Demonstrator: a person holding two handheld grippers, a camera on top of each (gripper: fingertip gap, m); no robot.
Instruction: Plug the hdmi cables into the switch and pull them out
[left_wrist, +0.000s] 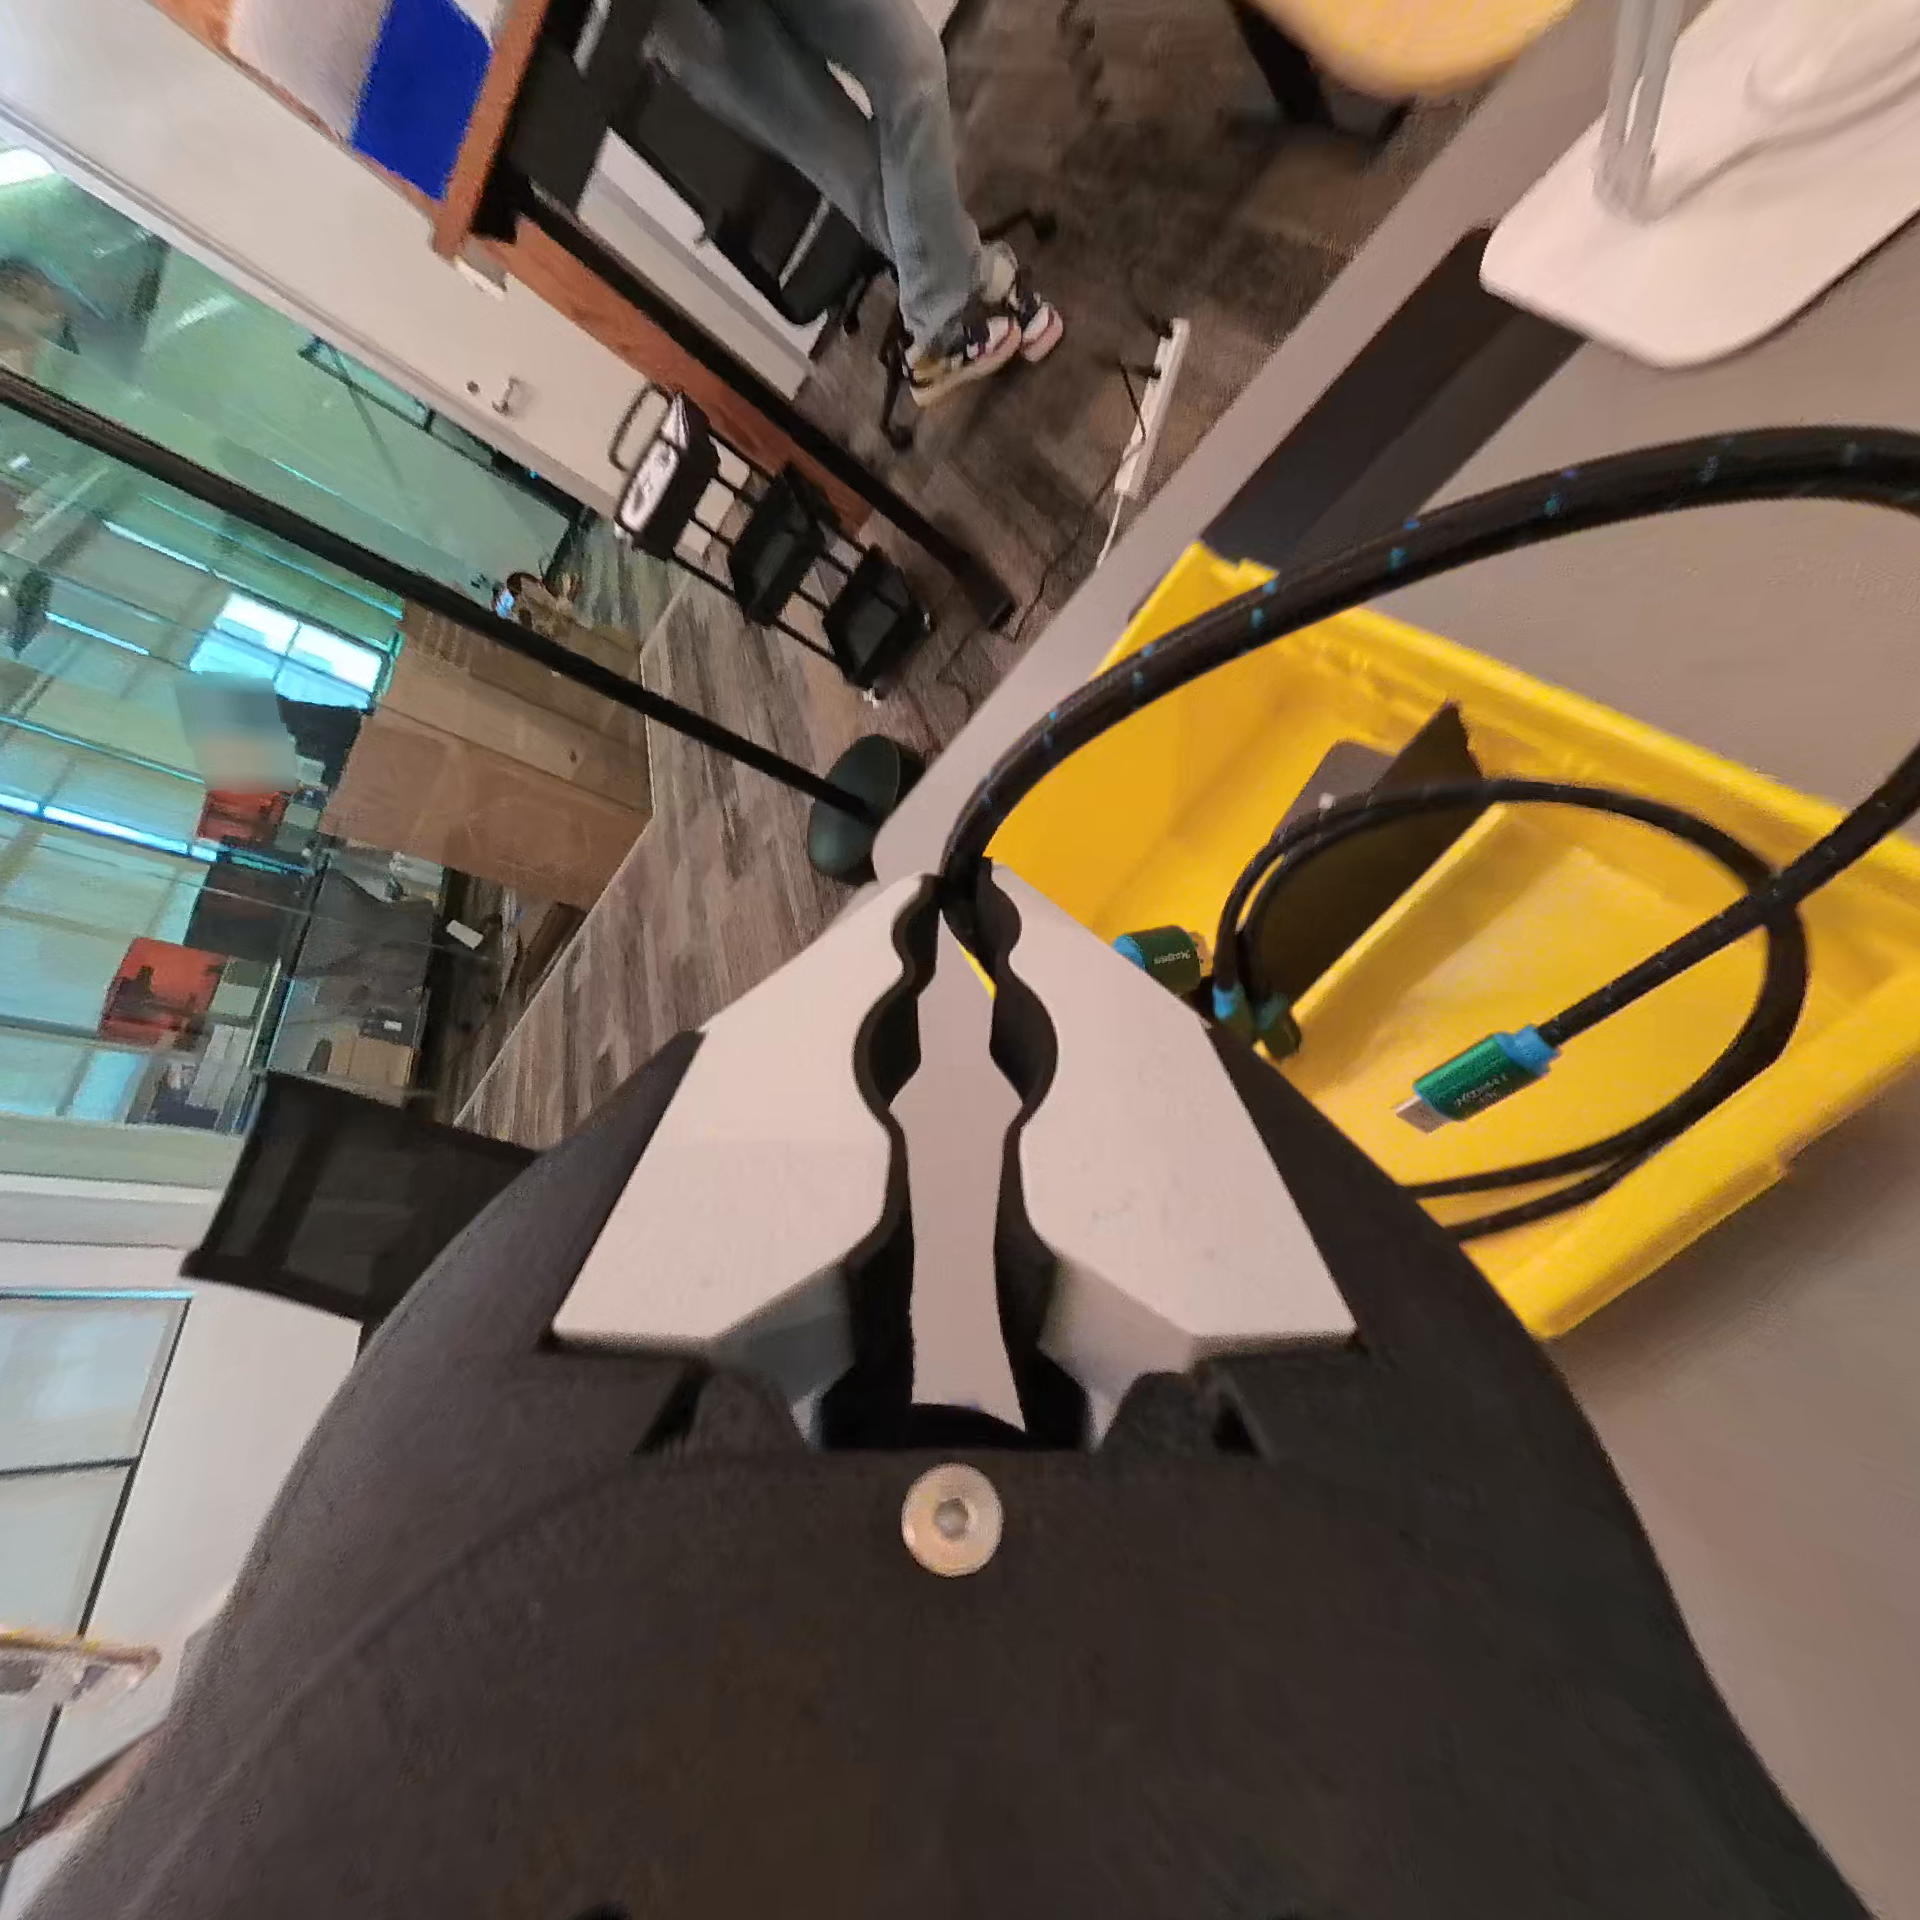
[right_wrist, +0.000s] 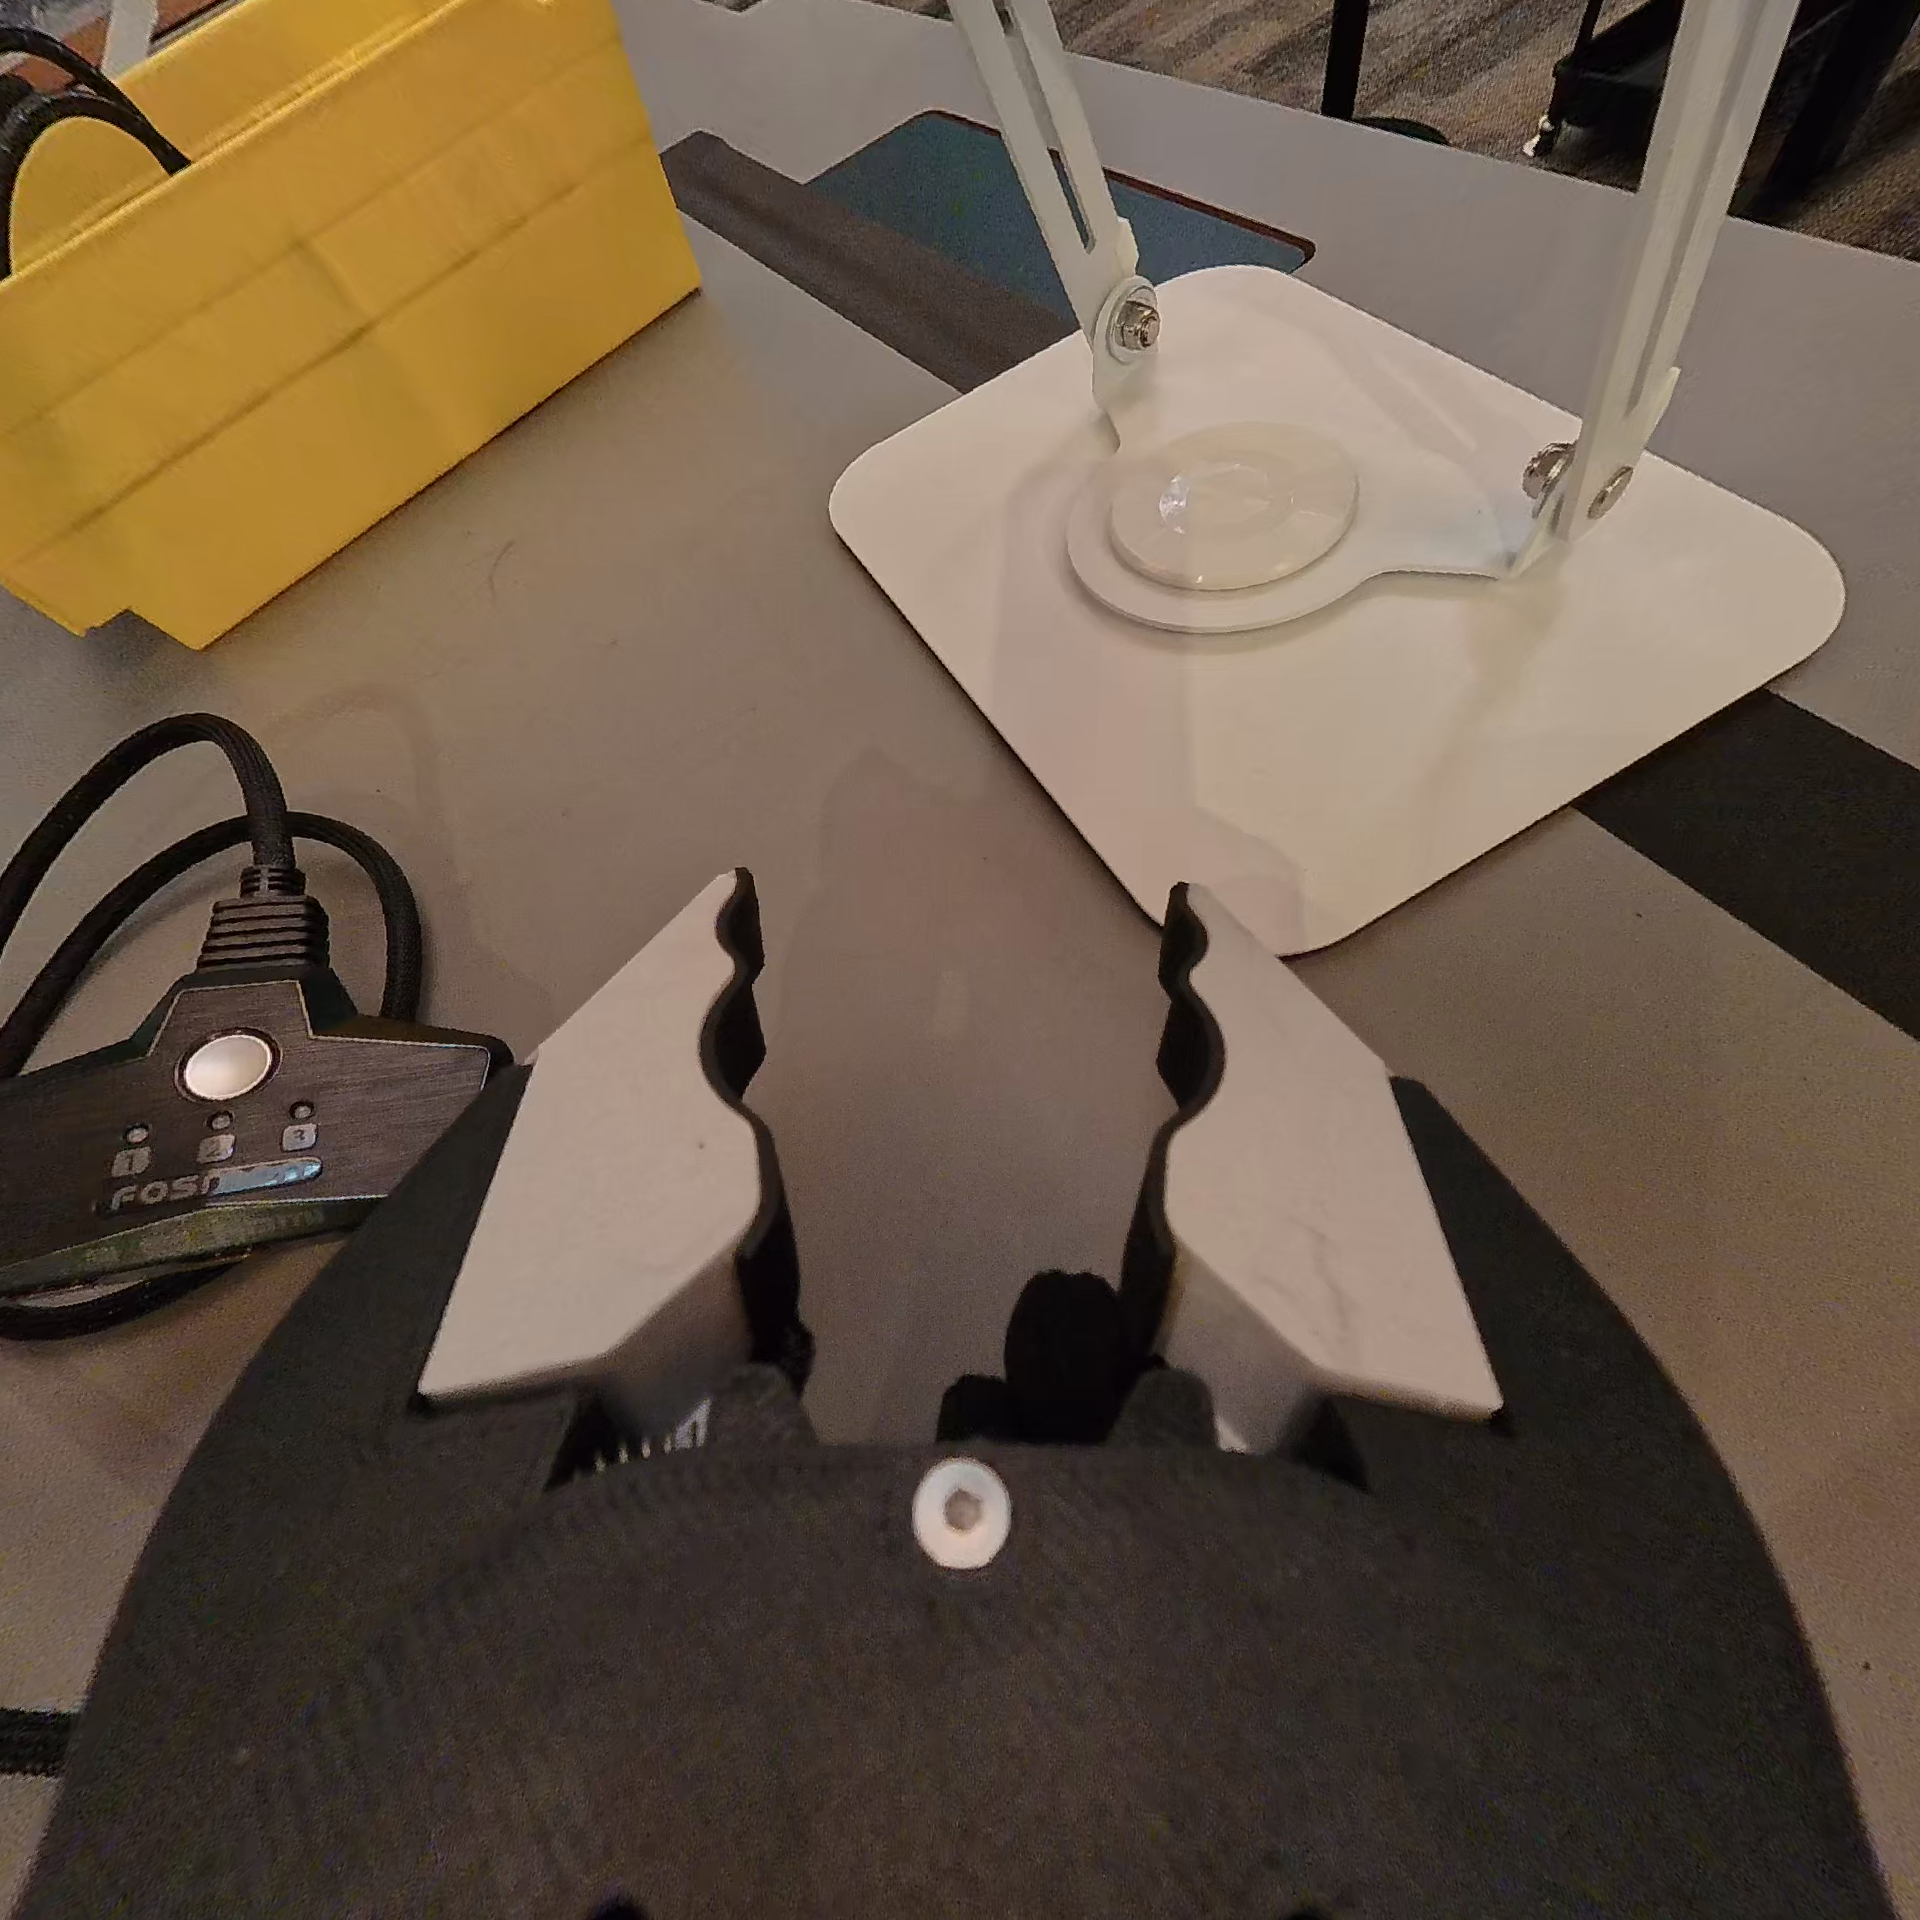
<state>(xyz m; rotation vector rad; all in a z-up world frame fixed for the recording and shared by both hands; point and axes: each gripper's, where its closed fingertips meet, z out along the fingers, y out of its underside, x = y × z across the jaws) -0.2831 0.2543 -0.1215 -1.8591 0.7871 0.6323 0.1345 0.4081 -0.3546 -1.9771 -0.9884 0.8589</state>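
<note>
- The left hand-held gripper (left_wrist: 961, 914) is nearly closed, its tips pinched on a braided HDMI cable (left_wrist: 1351, 540), which should be carried with slack towards the switch.
- It is rolled sideways above the yellow bin (left_wrist: 1351, 665), where a green plug (left_wrist: 1470, 1086) lies to its right.
- The right hand-held gripper (right_wrist: 956, 914) is wide open and empty, angled down over the desk (right_wrist: 623, 707); the switch (right_wrist: 223, 1132) lies just left of it.

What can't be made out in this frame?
- Left wrist view: the cable pinched in the left tool; its plug is hidden behind the fingertips.
- Right wrist view: switch ports, hidden under the right tool body.
- Left wrist view: background is motion-blurred.
</note>
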